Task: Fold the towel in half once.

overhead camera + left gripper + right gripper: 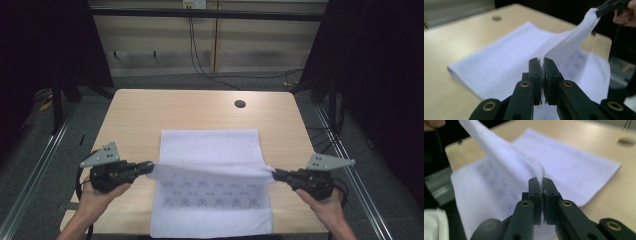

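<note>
Above the wooden table, both grippers clamp a white towel's hemmed edge, left gripper and right gripper at opposite corners, edge stretched crosswise between them.

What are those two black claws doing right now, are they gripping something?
Left gripper: closed, pinching the hemmed edge of the white cloth.
Right gripper: closed, pinching the same cloth's edge at its other side.

Bare wooden table with hole
</note>
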The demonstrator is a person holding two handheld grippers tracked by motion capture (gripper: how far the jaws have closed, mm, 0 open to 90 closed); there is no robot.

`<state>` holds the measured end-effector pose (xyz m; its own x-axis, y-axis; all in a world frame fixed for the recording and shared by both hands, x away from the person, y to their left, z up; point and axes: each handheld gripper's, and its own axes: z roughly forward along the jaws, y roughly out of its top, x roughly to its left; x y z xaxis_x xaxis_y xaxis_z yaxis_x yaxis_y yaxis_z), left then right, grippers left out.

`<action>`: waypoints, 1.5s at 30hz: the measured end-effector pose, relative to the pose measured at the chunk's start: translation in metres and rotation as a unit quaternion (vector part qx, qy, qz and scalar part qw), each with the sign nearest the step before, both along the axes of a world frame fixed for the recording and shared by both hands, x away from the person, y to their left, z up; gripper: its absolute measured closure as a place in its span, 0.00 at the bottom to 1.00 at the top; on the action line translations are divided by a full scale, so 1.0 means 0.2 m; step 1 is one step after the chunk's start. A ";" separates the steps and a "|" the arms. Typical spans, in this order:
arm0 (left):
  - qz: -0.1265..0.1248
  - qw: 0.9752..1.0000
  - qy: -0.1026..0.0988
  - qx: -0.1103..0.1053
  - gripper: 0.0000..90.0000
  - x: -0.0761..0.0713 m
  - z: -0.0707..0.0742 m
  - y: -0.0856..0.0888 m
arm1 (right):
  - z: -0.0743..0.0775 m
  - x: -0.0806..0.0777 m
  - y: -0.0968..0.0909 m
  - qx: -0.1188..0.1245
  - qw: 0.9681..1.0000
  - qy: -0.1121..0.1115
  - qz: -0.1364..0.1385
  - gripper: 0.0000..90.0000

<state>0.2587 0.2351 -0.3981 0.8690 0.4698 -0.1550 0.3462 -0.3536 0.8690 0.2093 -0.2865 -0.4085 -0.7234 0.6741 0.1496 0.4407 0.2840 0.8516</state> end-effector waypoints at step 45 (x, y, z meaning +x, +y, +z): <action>0.073 0.990 0.102 0.066 0.71 0.52 -0.47 -0.15 | -0.38 0.54 0.17 -0.073 0.992 0.088 -0.047 0.60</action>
<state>0.3629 0.2048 -0.4914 0.7479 0.6157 -0.2483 0.5647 -0.3934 0.7255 0.3172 -0.2526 -0.4846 -0.6280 0.7608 0.1637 0.6094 0.3499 0.7115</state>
